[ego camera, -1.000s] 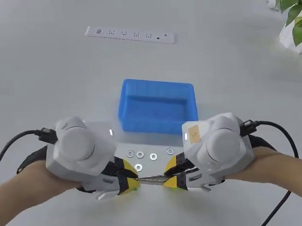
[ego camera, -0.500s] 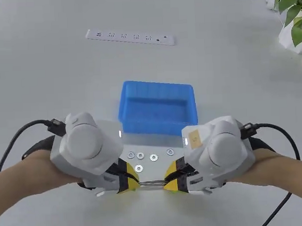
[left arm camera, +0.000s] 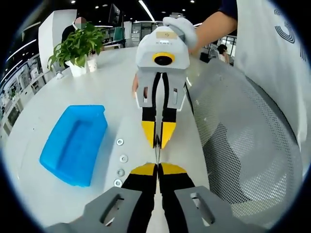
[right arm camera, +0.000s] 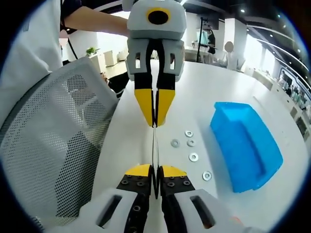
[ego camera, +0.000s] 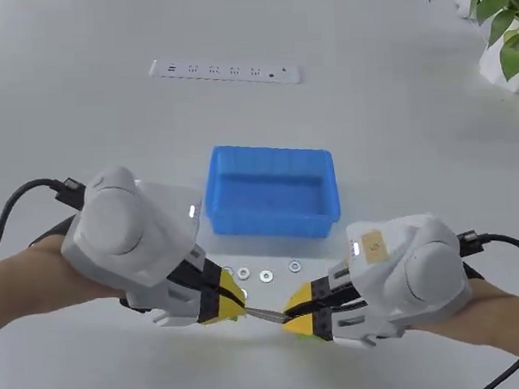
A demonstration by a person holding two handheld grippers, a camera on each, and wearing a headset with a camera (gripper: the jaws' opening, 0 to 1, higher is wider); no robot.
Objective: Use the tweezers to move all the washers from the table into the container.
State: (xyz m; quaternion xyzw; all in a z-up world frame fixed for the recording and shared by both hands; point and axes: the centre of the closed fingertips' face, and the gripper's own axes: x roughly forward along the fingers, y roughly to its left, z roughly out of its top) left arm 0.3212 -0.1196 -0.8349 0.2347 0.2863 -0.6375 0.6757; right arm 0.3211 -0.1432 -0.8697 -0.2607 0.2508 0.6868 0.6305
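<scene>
**Tweezers [ego camera: 263, 314] held at both ends**

On the tabletop [ego camera: 394, 111], the blue container [ego camera: 269, 222] sat beyond both tips. The left hand-held gripper [ego camera: 234, 306] and right hand-held gripper [ego camera: 292, 318] met tip to tip, each clamped on the tweezers bridging them. Several washers [ego camera: 266, 275] lay between them and the container.

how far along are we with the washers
Nothing looks done: the blue container looks empty. In hand: the left tool and the right tool are each shut on one end of the tweezers. Left: all five washers lie on the table beside the container, none picked up yet.
</scene>
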